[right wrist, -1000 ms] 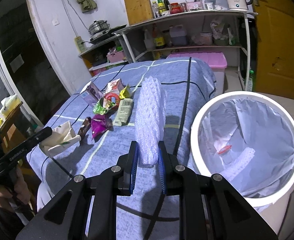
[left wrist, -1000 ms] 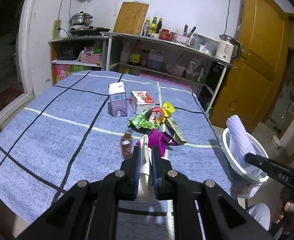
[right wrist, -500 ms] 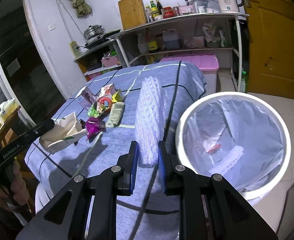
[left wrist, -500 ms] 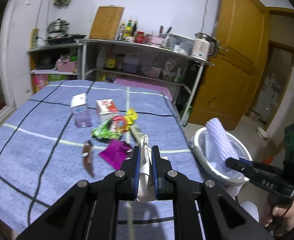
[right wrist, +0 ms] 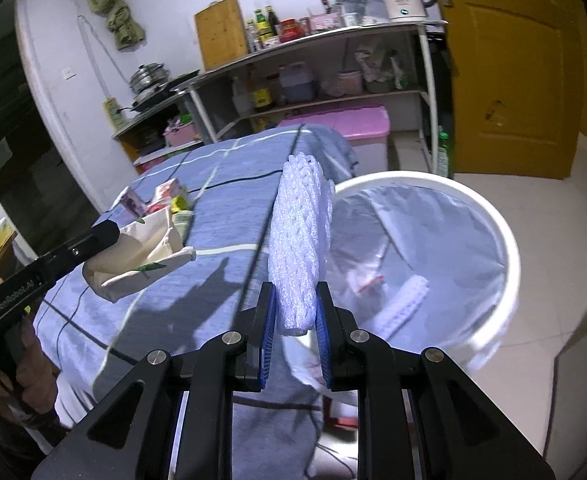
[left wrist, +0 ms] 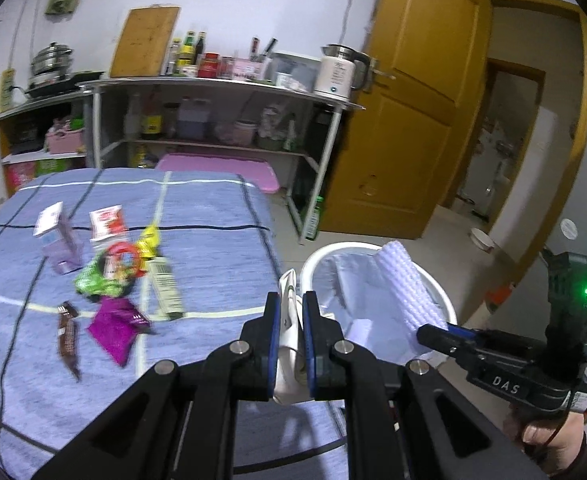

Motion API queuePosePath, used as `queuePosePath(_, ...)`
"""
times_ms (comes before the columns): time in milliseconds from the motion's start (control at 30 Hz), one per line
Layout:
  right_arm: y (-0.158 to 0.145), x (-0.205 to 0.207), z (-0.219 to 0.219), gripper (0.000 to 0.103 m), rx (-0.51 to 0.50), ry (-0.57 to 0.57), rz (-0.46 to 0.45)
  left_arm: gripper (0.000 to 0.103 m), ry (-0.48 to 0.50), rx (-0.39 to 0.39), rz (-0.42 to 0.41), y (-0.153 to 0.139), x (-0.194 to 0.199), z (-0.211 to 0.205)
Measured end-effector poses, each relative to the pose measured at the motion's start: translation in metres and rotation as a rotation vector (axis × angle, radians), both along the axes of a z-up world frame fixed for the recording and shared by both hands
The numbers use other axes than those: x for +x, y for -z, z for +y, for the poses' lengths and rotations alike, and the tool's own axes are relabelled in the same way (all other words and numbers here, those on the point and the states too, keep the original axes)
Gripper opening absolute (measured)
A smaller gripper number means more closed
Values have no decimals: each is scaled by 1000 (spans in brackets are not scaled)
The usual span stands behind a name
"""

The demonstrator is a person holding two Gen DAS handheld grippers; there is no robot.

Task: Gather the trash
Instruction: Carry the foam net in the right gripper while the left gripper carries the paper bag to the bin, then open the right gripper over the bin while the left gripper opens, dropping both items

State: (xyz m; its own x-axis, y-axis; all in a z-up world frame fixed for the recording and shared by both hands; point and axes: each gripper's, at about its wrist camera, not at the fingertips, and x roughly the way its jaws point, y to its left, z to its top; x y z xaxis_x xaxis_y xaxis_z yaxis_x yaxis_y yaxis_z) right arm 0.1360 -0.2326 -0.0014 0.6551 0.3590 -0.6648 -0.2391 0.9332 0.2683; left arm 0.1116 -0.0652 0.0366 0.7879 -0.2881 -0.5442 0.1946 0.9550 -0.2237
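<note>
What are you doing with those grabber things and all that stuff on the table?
A person is clearing trash with a gripper in each hand. The left gripper is shut on a crumpled cream paper wrapper. The right gripper is shut on a white foam mesh sleeve, held by the white round bin with a plastic liner. Colourful snack wrappers lie on the blue checked tablecloth.

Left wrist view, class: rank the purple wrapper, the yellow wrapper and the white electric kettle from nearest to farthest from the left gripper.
Measured from the left gripper:
1. Purple wrapper: on the blue cloth, just left of the jaws.
2. Yellow wrapper: farther up the cloth, at the back of the trash pile.
3. White electric kettle: on the top shelf across the room, by the door.
</note>
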Motion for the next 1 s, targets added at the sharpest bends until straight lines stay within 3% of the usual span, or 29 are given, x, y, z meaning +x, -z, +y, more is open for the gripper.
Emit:
queuePosePath(467, 14, 4, -33, 20, -10, 71, 51, 11, 128, 1, 60, 16, 29, -55)
queuePosePath(1000, 32, 18, -46, 21, -17, 97, 116, 12, 186, 10, 128, 38, 52, -86)
